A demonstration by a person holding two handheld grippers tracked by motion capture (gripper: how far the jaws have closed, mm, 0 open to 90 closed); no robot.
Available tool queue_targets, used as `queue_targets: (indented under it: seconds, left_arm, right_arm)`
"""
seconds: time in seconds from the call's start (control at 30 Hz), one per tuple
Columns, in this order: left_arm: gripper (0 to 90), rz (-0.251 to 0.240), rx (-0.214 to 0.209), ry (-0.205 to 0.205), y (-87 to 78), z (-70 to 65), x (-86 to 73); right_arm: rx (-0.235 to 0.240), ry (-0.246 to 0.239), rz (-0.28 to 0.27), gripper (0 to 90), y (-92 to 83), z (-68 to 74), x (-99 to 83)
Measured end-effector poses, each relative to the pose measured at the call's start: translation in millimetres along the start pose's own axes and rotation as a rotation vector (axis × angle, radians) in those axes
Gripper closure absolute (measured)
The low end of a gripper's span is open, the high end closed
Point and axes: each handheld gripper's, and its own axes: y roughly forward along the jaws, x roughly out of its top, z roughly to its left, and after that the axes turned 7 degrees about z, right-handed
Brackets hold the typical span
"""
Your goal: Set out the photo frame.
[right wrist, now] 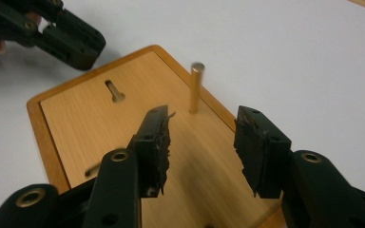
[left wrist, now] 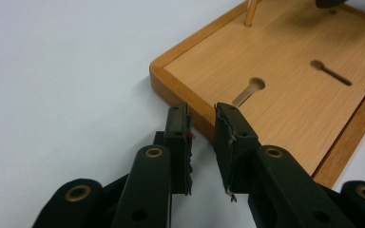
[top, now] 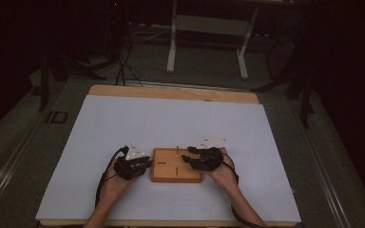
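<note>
Between the two grippers lay a wooden board, flat on the white sheet that covered the table, close to the near edge. It had a raised rim and keyhole-shaped slots cut into its face. One thin peg stood upright in it near the far rim, just beyond the right gripper's jaw tips and slightly to the left of the gap between them.

Over the board's right end hung the right gripper, its jaws parted with nothing between them; bare wood showed through the gap. The peg stood free, touched by neither pad. A second rod-like piece of pale wood showed low between the right jaws in that gripper's own view, but I could not tell what it was.

At the board's left end sat the left gripper, its tips just off the rim at the near left corner. Its jaws stood a narrow way apart and held nothing; the rim and one slot lay straight ahead of them. Whether the tips touched the rim I could not tell.

Each gripper was held in a person's hand, forearms coming in from the near side, with a cable trailing back from each. Beyond the table the room was dim; a pale metal stand stood on the floor there.
</note>
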Motion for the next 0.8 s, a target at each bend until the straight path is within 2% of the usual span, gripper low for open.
queue_targets:
  seconds: [0.17,0.27,0.43,0.8]
  left_arm:
    - [72.6,-0.028,-0.010,0.010,-3.8,-1.2,4.0]
    - [72.6,-0.050,-0.023,0.001,-4.6,-0.7,8.2]
    - [72.1,-0.053,-0.037,0.026,-1.3,-3.2,17.7]
    - [70.0,-0.043,-0.088,0.007,10.8,-0.9,36.5]
  right_arm:
    - [-0.015,0.012,-0.005,55.3,-10.5,-3.0,-10.1]
    - [-0.029,0.026,-0.009,55.3,-17.7,-5.0,-16.6]
    - [-0.051,0.034,-0.007,55.5,-29.6,-5.4,-29.2]
    - [-0.077,0.087,-0.015,55.8,-45.7,-11.2,-48.5]
